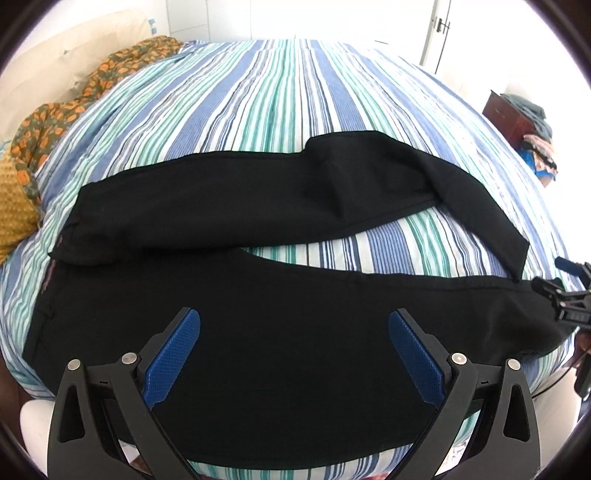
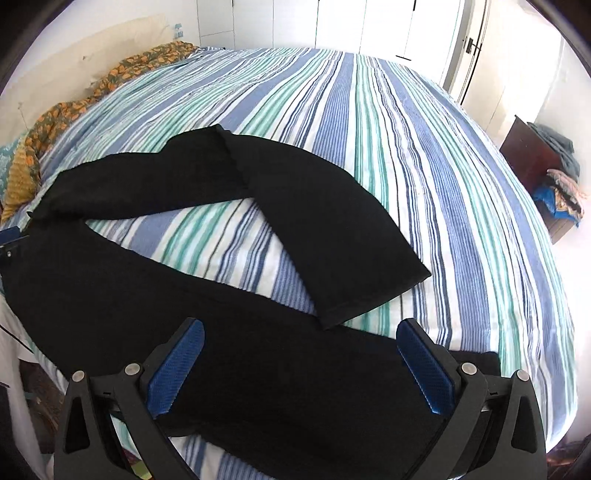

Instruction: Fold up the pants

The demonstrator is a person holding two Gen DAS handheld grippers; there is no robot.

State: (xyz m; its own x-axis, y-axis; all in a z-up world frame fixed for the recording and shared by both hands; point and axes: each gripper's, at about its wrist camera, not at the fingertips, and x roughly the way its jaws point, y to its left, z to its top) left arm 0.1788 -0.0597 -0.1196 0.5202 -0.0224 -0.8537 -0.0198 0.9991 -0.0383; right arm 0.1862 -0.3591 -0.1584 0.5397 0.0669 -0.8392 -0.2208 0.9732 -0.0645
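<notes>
Black pants (image 1: 258, 332) lie spread on a striped bedspread (image 1: 258, 92), waist to the left, legs to the right. The near leg (image 2: 221, 350) runs along the bed's front edge. The far leg (image 2: 314, 221) bends back on itself, its cuff resting close to the near leg. My left gripper (image 1: 293, 321) hovers open over the pants' upper part, blue pads wide apart, nothing between them. My right gripper (image 2: 299, 332) is open above the near leg toward its cuff end. The right gripper (image 1: 569, 291) also shows at the right edge of the left wrist view.
An orange patterned blanket (image 1: 92, 85) and a yellow cushion (image 1: 14, 206) lie along the bed's left side. A dark wooden stand (image 2: 532, 158) piled with clothes stands to the right of the bed. White wardrobe doors (image 2: 351, 26) are behind.
</notes>
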